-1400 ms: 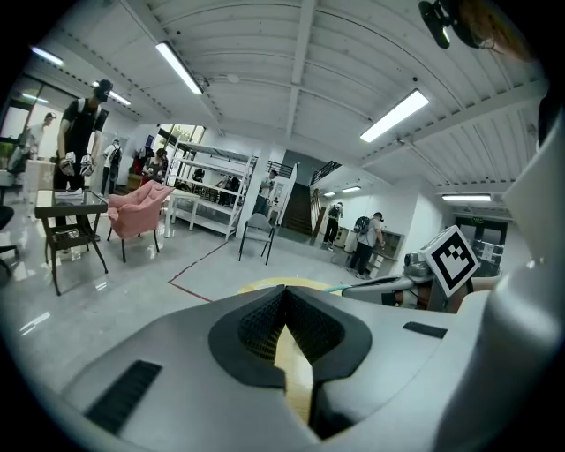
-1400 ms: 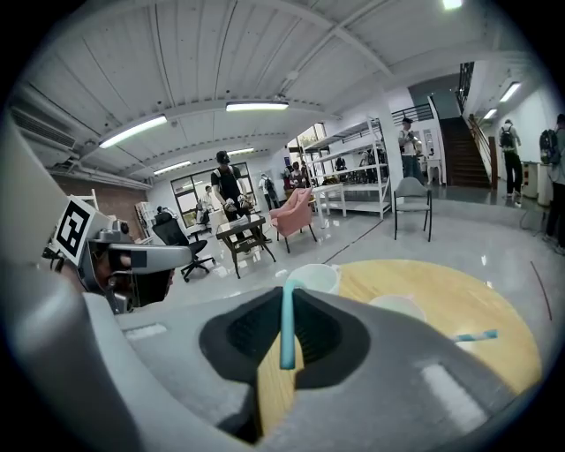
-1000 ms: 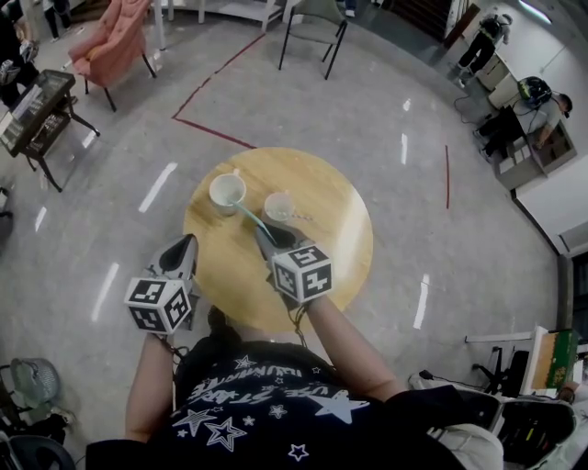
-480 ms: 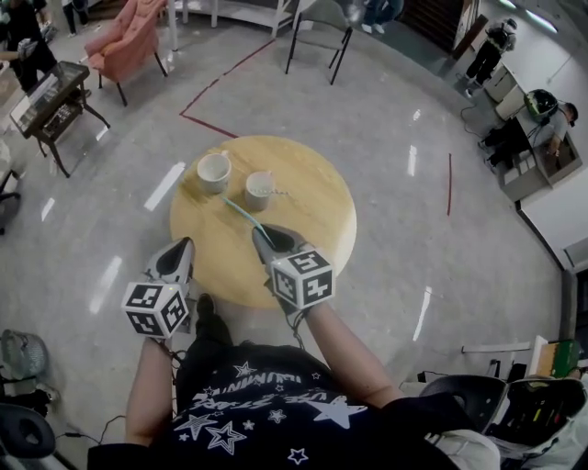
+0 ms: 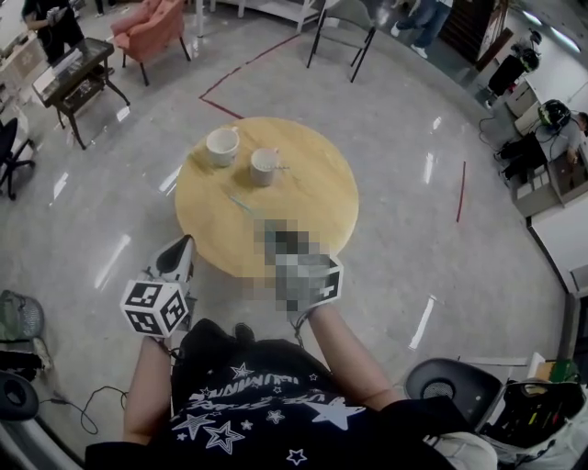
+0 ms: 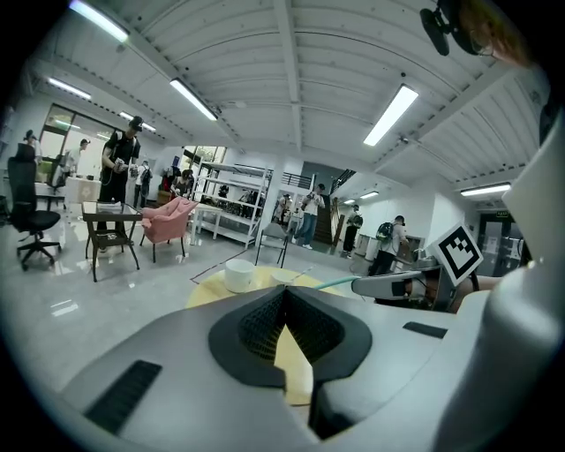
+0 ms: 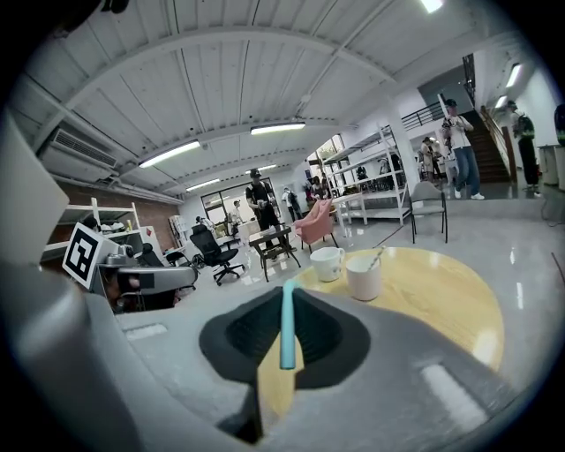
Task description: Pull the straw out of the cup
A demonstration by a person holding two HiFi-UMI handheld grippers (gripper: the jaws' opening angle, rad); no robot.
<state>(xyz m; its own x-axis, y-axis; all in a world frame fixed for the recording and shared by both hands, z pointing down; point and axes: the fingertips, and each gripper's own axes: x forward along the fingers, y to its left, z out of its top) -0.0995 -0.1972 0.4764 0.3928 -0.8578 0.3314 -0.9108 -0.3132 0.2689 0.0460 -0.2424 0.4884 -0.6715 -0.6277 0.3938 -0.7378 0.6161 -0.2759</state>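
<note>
A teal straw [image 7: 288, 325] sticks out forward from between the pads of my right gripper [image 7: 287, 305], which is shut on it. In the head view the straw [image 5: 242, 203] hangs over the near part of the round wooden table [image 5: 312, 197], clear of both cups. A white mug [image 5: 221, 145] and a paper cup [image 5: 265, 165] with a thin stick in it stand at the table's far left. A mosaic patch partly hides my right gripper [image 5: 274, 235]. My left gripper [image 5: 176, 260] is shut and empty, off the table's near left edge.
A pink armchair [image 5: 152, 27] and a dark side table [image 5: 78, 78] stand at the far left, and a black chair [image 5: 342, 27] stands beyond the table. Red tape lines [image 5: 230, 87] mark the shiny floor. People stand at the room's edges. A fan [image 5: 18, 317] sits low left.
The view and both grippers have drawn back from the table, so the cups lie farther off. The straw stays in the right gripper. The left gripper remains shut.
</note>
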